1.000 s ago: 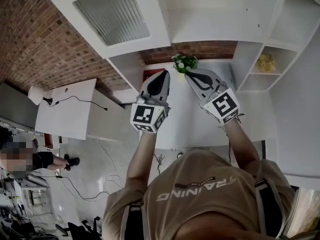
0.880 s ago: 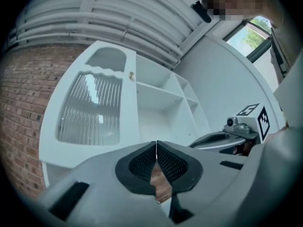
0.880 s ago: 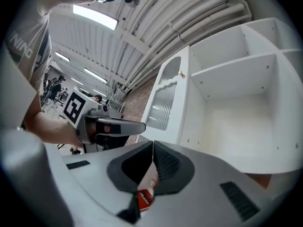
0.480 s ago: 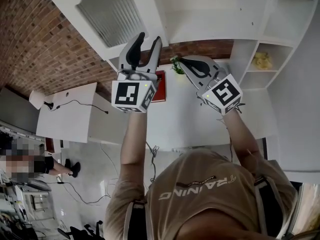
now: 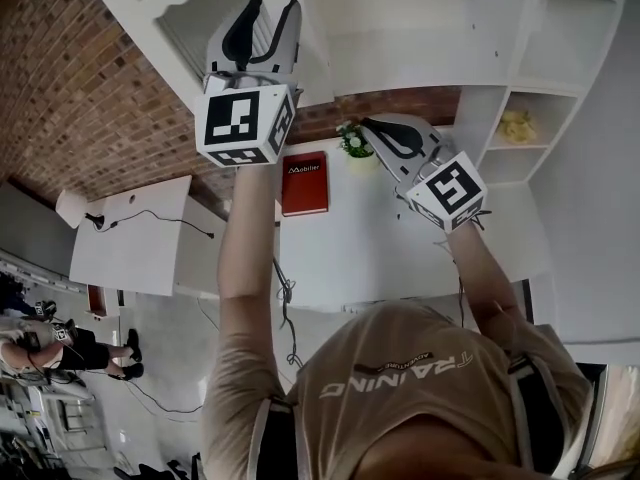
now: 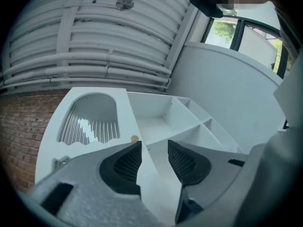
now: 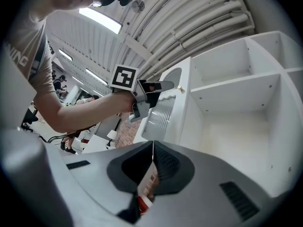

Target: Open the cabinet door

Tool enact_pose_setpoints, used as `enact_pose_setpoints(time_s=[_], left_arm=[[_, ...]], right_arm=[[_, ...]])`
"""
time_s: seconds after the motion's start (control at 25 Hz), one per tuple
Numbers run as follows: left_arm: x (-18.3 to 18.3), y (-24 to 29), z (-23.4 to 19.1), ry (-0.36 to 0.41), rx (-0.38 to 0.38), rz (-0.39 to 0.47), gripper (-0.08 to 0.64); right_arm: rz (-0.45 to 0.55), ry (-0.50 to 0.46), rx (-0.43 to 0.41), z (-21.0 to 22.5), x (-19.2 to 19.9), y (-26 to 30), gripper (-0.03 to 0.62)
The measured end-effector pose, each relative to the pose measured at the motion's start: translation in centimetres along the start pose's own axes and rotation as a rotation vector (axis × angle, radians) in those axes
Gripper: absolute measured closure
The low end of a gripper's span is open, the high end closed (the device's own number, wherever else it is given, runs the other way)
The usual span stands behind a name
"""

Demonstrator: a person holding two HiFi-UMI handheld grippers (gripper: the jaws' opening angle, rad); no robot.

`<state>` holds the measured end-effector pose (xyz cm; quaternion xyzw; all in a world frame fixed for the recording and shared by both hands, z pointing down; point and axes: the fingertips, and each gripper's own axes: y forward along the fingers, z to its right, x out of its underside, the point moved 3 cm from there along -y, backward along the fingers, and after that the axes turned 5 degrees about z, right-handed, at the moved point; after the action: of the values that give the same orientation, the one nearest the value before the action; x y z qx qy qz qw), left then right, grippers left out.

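The white cabinet door (image 6: 90,122), a flat panel with a ribbed glass pane whose top is arched in the left gripper view and scalloped in the head view, stands swung out from the white cabinet (image 7: 236,122). It is high at the upper left of the head view. A small round brass knob (image 6: 134,138) sits near its free edge, beside the pane. That edge runs straight down the picture in the left gripper view. To the right of it the cabinet's box-shaped compartments lie open to view, parted by a shelf and upright dividers.

The left gripper (image 5: 275,3) is raised to the door, close to the knob. Its jaws have just been opening and stand apart. The door's free edge shows in the gap between them and the pads do not press on it. Whether the edge lies between the pads or beyond them cannot be told.

The right gripper (image 5: 372,128) is lower, well apart from the door, with its jaws closed together on nothing. It hangs over the white counter (image 5: 380,238), next to a small green potted plant (image 5: 352,140) and near a red book (image 5: 305,183) lying flat.

A brick wall (image 5: 80,88) runs behind the door on the left. Pale ceiling pipes (image 6: 94,56) pass above the cabinet. A side shelf on the right holds a yellow thing (image 5: 517,125).
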<state>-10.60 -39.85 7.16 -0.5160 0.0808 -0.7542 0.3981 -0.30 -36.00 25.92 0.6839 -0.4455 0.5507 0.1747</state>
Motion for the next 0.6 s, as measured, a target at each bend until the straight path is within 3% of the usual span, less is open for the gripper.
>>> enact_pose_setpoints(time_s=[0.2,0.44,0.6], left_arm=[[0.7,2.1,-2.0,0.003,-0.025,-0.016,0.410],[1.2,4.2,-4.0,-0.063,-0.028,-0.003,0.410],[1.0,5.7,-3.9,0.038,-0.037,-0.016,0.410]], right_arm=[[0.000,-0.023,0.007,0.5,-0.3,-0.1,0.580],[0.023,-0.049,0.015,2.1,-2.1,1.7,0.580],[0.046,-0.075,0.002,2.7,-3.8,3.0,0.580]])
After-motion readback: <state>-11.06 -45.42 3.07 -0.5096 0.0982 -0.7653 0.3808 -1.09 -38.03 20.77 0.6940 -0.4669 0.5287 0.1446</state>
